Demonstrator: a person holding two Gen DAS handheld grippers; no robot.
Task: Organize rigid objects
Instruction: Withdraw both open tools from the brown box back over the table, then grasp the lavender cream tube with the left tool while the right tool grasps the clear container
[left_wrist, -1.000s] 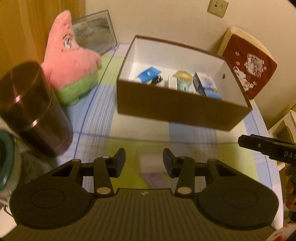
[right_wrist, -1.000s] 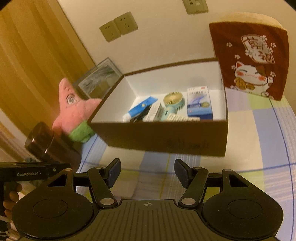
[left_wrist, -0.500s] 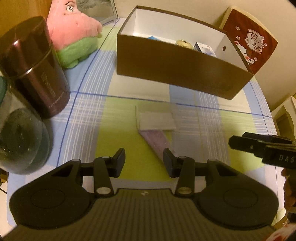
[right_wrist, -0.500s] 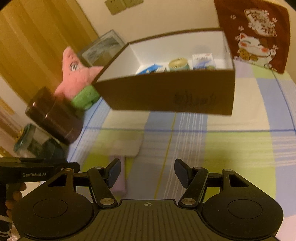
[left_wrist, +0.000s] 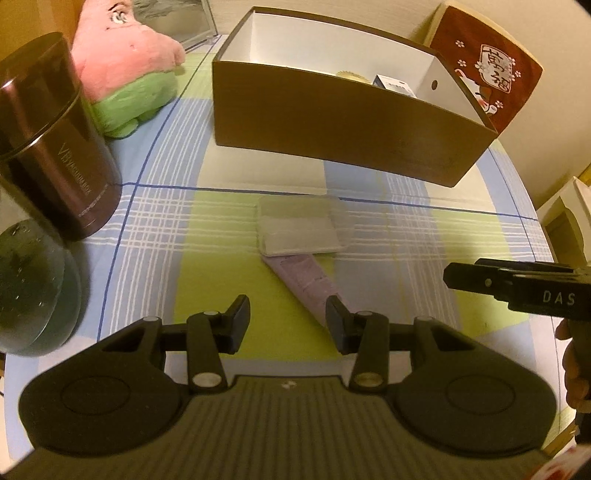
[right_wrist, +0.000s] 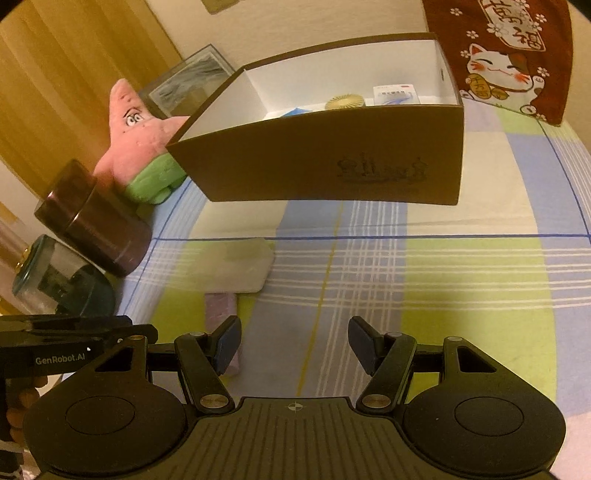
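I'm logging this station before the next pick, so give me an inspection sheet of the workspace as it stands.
Surface: checked tablecloth in blue, green and white, lying flat.
Job's things: clear flat case on the cloth, overlapping one end of a purple strip; brown box behind them, open, holding a small fan and a white-blue carton.
Clutter: dark canister, glass jar, pink plush star.
Grippers: left gripper with jaws open, over the strip's near end, holding nothing; right gripper with jaws open, empty, over bare cloth.
Cables: nothing seen.
Surroundings: lucky-cat cushion against the wall, framed picture, wooden panel.
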